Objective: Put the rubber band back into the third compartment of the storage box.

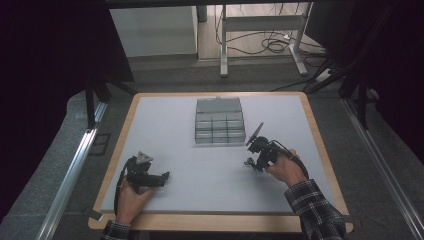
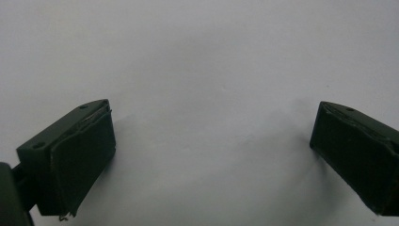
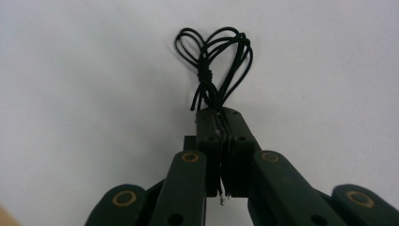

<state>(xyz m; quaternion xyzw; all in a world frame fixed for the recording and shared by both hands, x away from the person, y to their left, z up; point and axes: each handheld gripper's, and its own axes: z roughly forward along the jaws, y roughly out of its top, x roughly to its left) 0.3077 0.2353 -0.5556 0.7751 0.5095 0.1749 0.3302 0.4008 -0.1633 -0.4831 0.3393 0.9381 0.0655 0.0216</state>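
Left gripper: fingers wide apart, empty, resting low on the pale grey bench, bare mat all round.
Clear plastic compartment box: centre-far, lid back; approach from its near edge.
Right gripper: fingers pinched on a small black looped cord bundle; lift straight, loops dangling, well inside the wooden rim.

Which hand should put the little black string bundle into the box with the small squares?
Probably the right. The right gripper is already shut on the black cord bundle and sits close to the compartment box. The left gripper is open with nothing between its jaws, farther from the box.
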